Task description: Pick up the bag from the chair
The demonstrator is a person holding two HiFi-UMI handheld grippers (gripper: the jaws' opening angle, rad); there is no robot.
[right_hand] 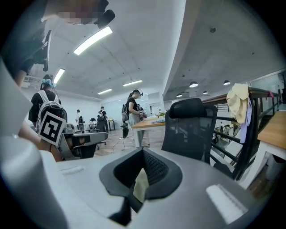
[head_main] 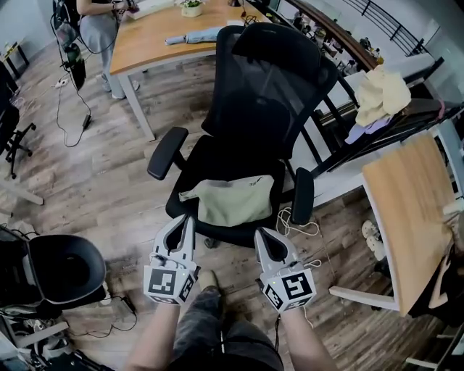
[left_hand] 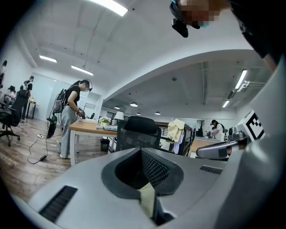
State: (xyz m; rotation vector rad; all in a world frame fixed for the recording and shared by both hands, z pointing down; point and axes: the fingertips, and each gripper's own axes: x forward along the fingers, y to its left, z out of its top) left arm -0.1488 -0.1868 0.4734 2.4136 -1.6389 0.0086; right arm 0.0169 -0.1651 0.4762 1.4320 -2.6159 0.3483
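Note:
A pale green bag lies flat on the seat of a black mesh office chair in the head view. My left gripper is shut and empty, its tips just short of the seat's front edge, at the bag's left corner. My right gripper is also shut and empty, near the seat's front right edge. In the left gripper view the closed jaws point at the chair back, with a sliver of the bag below. The right gripper view shows shut jaws, the bag and the chair back.
A second black chair stands at lower left. A wooden table with a person beside it is behind the chair. A wooden desk is at right, clothes hang on a rail, and a cable lies by the chair.

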